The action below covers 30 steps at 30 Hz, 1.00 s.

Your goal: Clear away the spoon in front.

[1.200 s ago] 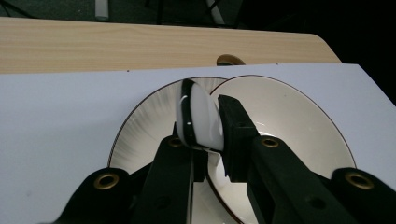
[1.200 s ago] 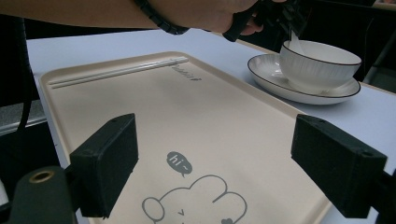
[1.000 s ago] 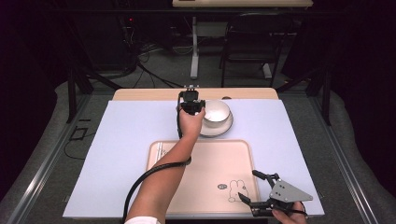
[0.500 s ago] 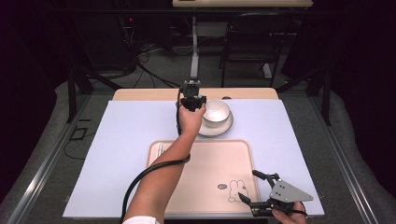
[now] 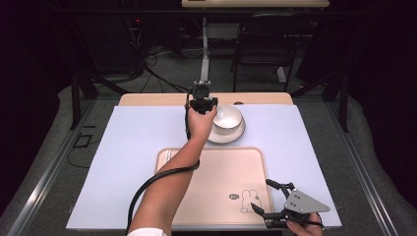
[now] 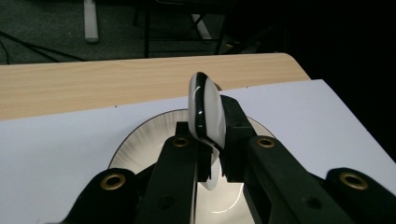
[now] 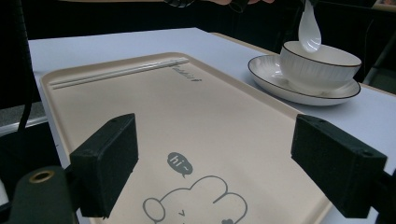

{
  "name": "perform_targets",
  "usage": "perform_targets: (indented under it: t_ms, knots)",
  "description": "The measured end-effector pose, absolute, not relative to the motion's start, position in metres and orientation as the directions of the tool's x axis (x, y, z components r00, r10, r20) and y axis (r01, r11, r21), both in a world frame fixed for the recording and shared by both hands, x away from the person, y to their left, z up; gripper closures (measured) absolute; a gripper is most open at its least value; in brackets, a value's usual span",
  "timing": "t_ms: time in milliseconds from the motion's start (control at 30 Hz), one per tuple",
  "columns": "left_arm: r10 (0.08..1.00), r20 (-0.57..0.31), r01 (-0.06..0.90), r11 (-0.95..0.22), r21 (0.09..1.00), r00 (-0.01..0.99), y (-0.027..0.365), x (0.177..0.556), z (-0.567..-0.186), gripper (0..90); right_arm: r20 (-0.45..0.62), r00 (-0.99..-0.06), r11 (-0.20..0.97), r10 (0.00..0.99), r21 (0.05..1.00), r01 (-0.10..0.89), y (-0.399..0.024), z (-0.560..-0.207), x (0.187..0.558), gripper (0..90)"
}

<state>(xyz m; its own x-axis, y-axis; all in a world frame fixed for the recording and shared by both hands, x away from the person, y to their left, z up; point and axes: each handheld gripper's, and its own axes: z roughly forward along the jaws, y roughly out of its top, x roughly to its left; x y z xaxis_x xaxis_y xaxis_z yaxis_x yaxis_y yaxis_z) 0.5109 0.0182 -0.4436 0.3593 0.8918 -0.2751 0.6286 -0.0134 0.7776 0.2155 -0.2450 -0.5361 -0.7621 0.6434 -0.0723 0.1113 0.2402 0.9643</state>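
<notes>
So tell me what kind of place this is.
Probably a lab or recording studio set up as a dining spot: a table with a tray, bowl and saucer, ringed by dark curtains, floor cables and a metal frame.

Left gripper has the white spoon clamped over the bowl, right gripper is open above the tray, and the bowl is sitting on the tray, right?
Not quite: the bowl sits on a saucer on the white mat, beyond the tray, as the high view shows. The rest holds: the left gripper clamps the white spoon over the bowl, and the right gripper is open above the tray.
</notes>
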Motion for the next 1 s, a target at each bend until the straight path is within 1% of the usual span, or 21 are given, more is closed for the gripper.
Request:
perform_targets:
  t_ms: [233, 600, 833, 1000]
  knots:
    - [0.885, -0.284, 0.629, -0.013, 0.778, 0.369, 0.021, 0.509, -0.436, 85.4, -0.075, -0.763, 0.242, 0.643, 0.964, 0.109, -0.245, -0.536, 0.216, 14.4]
    - [0.867, -0.285, 0.622, -0.036, 0.782, 0.409, 0.025, 0.502, -0.421, 85.4, -0.075, -0.762, 0.241, 0.643, 0.964, 0.109, -0.245, -0.536, 0.216, 14.5]
    - [0.86, -0.296, 0.633, -0.039, 0.774, 0.416, 0.031, 0.497, -0.42, 85.4, -0.077, -0.762, 0.242, 0.643, 0.964, 0.108, -0.244, -0.536, 0.216, 14.5]
    - [0.849, -0.321, 0.649, -0.034, 0.76, 0.42, 0.046, 0.489, -0.421, 85.4, -0.078, -0.761, 0.243, 0.645, 0.964, 0.108, -0.244, -0.536, 0.216, 14.5]
